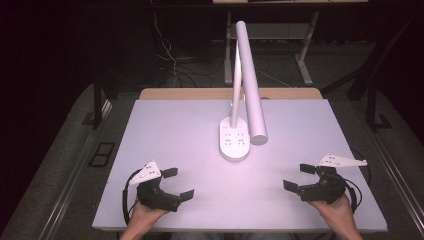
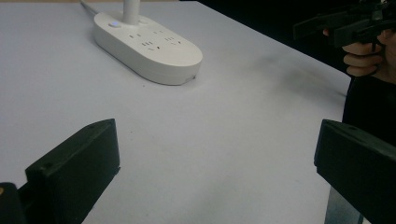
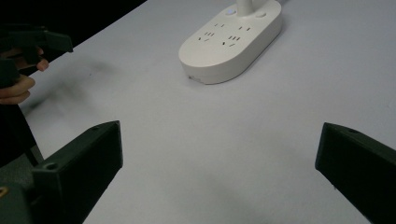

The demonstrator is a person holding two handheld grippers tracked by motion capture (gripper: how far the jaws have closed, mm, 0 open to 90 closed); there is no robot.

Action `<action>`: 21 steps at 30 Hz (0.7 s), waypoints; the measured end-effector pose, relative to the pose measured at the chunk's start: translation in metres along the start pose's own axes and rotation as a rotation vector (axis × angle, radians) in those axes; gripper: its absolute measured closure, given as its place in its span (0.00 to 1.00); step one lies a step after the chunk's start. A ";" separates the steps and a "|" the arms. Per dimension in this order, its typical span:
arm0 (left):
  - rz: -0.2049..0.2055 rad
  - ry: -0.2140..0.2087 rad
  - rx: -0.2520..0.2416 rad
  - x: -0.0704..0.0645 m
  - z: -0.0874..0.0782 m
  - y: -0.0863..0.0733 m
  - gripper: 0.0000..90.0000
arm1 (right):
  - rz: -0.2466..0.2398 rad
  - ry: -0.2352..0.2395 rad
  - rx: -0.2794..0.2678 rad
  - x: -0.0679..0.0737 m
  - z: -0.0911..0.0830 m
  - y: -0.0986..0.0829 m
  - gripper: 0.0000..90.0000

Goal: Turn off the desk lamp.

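A white desk lamp stands on an oval white base with sockets at the middle of the white table. Its long tube head slopes down toward the front. My left gripper hovers near the table's front left, open, with nothing between its jaws. My right gripper is at the front right, also open and holding nothing. The lamp base lies ahead in the left gripper view, where the right gripper appears at the upper right. The lamp base lies ahead in the right gripper view too.
A wooden strip runs along the table's far edge. Behind it stand the legs of another desk with loose cables on the dark floor. A dark frame stands left of the table.
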State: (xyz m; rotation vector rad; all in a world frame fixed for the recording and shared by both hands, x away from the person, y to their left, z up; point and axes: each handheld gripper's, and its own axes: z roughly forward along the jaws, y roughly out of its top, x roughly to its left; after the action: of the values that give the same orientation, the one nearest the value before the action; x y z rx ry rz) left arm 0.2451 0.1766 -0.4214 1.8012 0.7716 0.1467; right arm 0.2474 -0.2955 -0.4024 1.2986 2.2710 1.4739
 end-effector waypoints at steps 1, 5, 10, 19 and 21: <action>0.001 0.000 -0.002 0.000 0.000 0.000 0.00 | -0.003 0.000 0.003 0.000 0.000 0.001 0.01; 0.002 0.000 0.000 0.000 0.000 0.000 0.00 | -0.016 0.011 0.021 0.004 0.002 0.006 0.01; 0.003 -0.001 0.001 -0.001 0.000 0.000 0.00 | -0.041 0.016 0.027 0.005 0.004 0.013 0.01; 0.006 -0.002 0.004 -0.001 0.001 0.000 0.00 | -0.046 0.028 0.035 0.006 0.006 0.028 0.01; 0.007 -0.002 0.003 -0.001 0.001 0.000 0.00 | -0.044 0.028 0.035 0.005 0.006 0.029 0.01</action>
State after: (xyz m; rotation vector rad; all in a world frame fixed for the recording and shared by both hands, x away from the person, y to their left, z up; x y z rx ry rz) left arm 0.2450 0.1754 -0.4214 1.8069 0.7638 0.1482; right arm 0.2645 -0.2829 -0.3806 1.2360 2.3377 1.4538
